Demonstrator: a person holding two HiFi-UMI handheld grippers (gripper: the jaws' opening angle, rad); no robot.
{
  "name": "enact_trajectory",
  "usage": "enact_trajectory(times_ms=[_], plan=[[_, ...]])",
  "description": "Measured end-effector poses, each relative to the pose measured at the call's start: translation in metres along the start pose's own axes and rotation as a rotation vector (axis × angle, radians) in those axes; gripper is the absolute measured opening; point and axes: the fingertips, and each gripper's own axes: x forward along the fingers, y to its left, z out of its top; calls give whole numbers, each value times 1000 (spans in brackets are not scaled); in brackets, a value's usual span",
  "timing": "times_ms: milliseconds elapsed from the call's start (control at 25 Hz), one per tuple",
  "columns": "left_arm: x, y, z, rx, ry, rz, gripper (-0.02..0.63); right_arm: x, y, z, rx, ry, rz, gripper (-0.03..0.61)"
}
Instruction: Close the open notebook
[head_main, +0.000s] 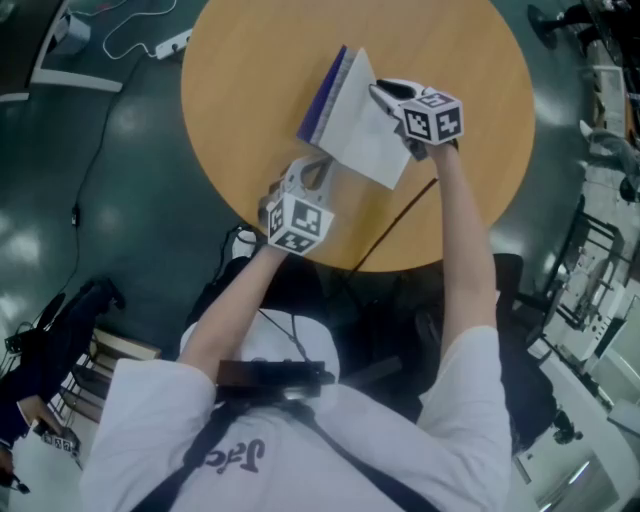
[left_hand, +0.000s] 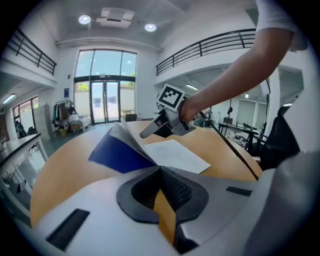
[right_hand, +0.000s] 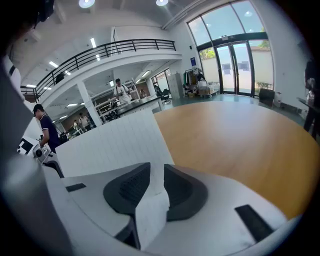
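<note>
While the right gripper (head_main: 380, 91) apparently pinches the notebook (head_main: 357, 135) at its right edge, the left gripper (head_main: 316, 168) hovers nearer, shut and empty; open table (head_main: 250, 70) lies beyond.

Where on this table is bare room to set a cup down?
Bare wood lies left of the notebook up to the table rim, and right of the right gripper. Crowded: the near edge, with left gripper and cable.

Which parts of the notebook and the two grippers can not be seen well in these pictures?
- Head view: the right gripper covers the notebook edge that it pinches.
- Right gripper view: the raised page hides the blue cover.
- Left gripper view: the shut left gripper cuts off the notebook's near edge with its own body.
- All views: whether one page or several are lifted is too fine to tell.
</note>
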Motion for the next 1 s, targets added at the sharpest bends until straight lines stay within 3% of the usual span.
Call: enact_trajectory(times_ms=[280, 720, 840, 1000], plan=[[6, -25, 4, 172, 24, -58, 10, -42, 5, -23, 151, -119, -15, 104], [19, -59, 15, 645, 162, -119, 10, -126, -7, -76, 287, -283, -178, 104], [24, -63, 21, 751, 189, -137, 11, -137, 1, -85, 303, -298, -174, 104], [34, -68, 29, 833, 199, -174, 11, -137, 11, -95, 307, -290, -155, 104]])
